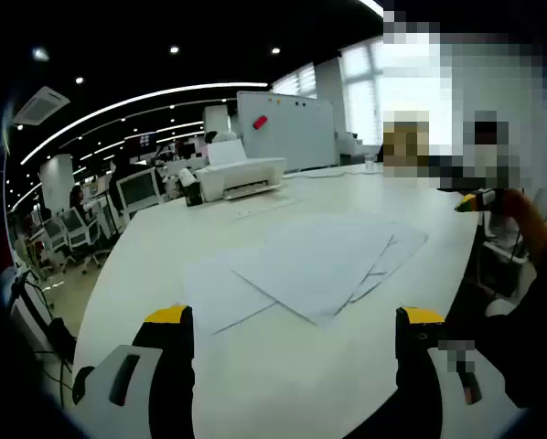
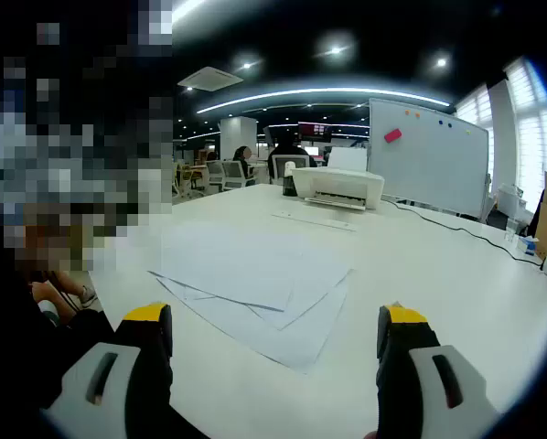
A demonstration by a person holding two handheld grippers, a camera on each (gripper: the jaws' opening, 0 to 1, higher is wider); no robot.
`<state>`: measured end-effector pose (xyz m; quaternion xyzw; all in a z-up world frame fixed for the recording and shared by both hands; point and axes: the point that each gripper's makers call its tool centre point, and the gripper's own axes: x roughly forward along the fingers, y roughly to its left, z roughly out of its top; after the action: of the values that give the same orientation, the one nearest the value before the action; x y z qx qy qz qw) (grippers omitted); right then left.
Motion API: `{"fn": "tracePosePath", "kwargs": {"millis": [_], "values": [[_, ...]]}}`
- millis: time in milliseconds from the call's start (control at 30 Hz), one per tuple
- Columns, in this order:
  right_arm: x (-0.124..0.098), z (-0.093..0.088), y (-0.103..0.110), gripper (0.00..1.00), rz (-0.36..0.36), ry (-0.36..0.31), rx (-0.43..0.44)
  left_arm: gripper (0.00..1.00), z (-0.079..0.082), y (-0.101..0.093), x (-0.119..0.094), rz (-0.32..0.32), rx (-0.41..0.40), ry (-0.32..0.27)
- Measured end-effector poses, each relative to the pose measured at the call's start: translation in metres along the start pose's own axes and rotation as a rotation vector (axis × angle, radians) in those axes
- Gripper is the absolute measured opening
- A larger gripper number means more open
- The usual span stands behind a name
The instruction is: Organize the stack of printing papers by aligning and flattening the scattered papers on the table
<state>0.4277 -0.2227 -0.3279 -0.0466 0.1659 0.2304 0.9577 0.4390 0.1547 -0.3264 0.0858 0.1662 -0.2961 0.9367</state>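
Left gripper [image 1: 294,329] and right gripper [image 2: 273,327]: jaws wide, holding nothing, poised above the white table [image 1: 283,384]. I read this as the approach stance, one tool each side to square the sheets. Papers [image 1: 310,265] lie fanned, overlapping, just ahead between the jaws; printer [image 2: 337,187] well beyond.

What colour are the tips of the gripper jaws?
Yellow, on black jaws. The right gripper in the right gripper view shows it best, above the scattered papers.

White papers [image 1: 319,265] on white table [image 1: 283,366]; yellow-tipped black claws [image 2: 273,334]; white printer [image 2: 337,187]
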Motion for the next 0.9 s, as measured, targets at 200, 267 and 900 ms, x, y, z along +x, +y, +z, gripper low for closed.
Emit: {"fn": "tracePosePath", "kwargs": {"millis": [200,267,900], "values": [[-0.0006,0.0003,-0.0004,0.88,-0.001,-0.001,0.001,0.94,-0.0009,0.0005,0.0002,0.000,0.000,0.002],[-0.0010,0.0004,-0.0008,0.88,-0.003,-0.002,0.001,0.94,-0.0014,0.0006,0.0002,0.001,-0.001,0.003],[-0.0016,0.0018,-0.0003,0.88,-0.003,0.002,-0.008,0.94,-0.0006,0.0014,-0.0019,0.003,0.000,0.000]]}}
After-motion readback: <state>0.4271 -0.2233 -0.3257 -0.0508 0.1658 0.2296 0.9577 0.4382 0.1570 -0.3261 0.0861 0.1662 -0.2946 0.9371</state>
